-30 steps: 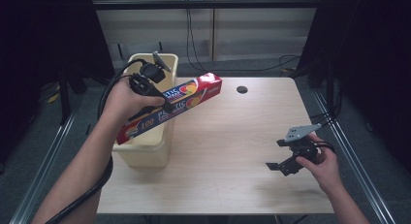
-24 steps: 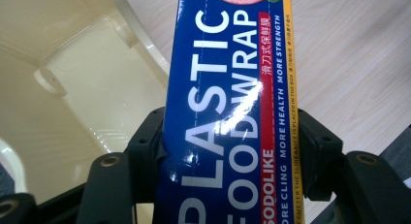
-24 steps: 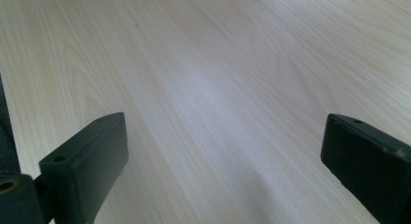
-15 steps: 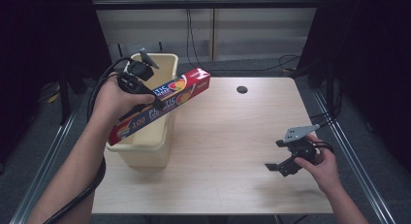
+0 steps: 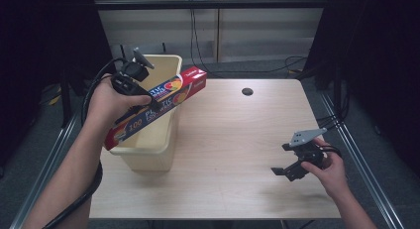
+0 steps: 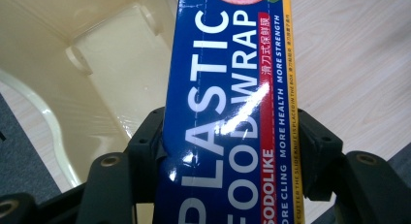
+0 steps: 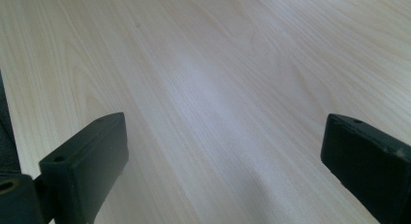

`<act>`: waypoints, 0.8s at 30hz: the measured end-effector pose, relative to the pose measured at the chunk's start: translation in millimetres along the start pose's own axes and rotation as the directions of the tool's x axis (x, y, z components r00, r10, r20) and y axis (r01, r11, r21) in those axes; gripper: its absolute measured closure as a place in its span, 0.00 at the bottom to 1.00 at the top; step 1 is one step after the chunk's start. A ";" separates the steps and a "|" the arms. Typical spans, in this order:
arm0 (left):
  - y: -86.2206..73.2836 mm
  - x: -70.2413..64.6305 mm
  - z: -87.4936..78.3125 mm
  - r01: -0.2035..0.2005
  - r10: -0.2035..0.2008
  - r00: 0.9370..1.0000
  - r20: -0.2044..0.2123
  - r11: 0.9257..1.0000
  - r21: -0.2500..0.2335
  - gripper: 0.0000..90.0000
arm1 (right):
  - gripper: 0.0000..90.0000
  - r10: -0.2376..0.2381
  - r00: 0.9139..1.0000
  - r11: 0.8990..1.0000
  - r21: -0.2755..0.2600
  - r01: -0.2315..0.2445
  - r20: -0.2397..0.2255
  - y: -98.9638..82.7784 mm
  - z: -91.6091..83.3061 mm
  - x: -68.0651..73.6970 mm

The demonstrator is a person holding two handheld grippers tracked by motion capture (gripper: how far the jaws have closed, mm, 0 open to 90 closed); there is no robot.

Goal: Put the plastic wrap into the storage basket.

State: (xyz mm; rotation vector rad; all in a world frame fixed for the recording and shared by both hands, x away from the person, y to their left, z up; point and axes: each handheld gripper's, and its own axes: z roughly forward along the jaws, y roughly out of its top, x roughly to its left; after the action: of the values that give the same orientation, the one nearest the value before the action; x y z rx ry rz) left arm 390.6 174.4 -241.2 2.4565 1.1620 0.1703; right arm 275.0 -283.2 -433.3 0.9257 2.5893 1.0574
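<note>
A long blue and red box of plastic food wrap [image 5: 166, 99] hangs slanted over the open top of a pale yellow bin [image 5: 148, 157]. My left gripper [image 5: 146, 102] is shut on the box near its middle. In the left gripper view both black jaws press the sides of the box [image 6: 228, 112], with the inside of the bin [image 6: 111, 64] below it. My right gripper [image 5: 287, 168] rests low over the table's front right, held by a hand. Its jaws stand wide open [image 7: 223, 156] with bare wood between them.
The light wooden table [image 5: 233, 135] has a dark round cable hole [image 5: 247, 91] near its far edge. The bin stands at the table's left edge. Cables trail from both grippers. Dark curtains and metal frame rails surround the table.
My left hand has carried the box to the left and a little away, so more of it now lies above the bin. The right gripper has stayed put.
</note>
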 end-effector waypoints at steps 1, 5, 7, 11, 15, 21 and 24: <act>-0.6 1.5 -0.5 0.005 -0.005 1.000 -0.001 1.000 0.003 0.45 | 0.03 0.000 1.000 1.000 0.000 0.000 -0.006 -0.5 0.7 -0.1; -3.4 7.9 -2.2 0.027 -0.027 0.999 -0.019 1.000 -0.003 0.45 | 0.03 0.005 1.000 1.000 0.008 -0.005 -0.007 -1.3 1.3 0.2; -5.3 10.7 -2.7 0.051 -0.051 0.999 -0.018 0.999 -0.007 0.45 | 0.03 0.000 1.000 1.000 0.007 0.000 -0.004 -1.5 1.1 0.2; -8.0 15.8 -4.3 0.069 -0.069 0.997 -0.035 0.998 -0.008 0.45 | 0.03 0.001 1.000 1.000 0.004 -0.001 -0.007 -1.6 1.5 0.0; -9.8 17.9 -5.8 0.079 -0.079 0.996 -0.033 0.997 -0.025 0.45 | 0.03 -0.002 1.000 1.000 0.002 0.002 -0.010 -1.5 2.0 0.1; -9.9 16.0 -13.5 0.074 -0.074 0.997 -0.023 0.997 -0.030 0.45 | 0.03 -0.007 1.000 1.000 -0.004 0.007 -0.004 -1.3 -0.3 -0.1; -9.2 15.2 -19.0 0.068 -0.069 0.997 -0.025 0.997 -0.037 0.45 | 0.03 -0.007 1.000 1.000 -0.002 0.007 -0.005 -1.6 0.0 -0.7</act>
State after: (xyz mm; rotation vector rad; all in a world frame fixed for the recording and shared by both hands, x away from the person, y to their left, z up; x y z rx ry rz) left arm 388.5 197.2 -228.9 2.3861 1.2412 0.2031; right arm 274.7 -284.5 -434.5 0.9136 2.5930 1.0620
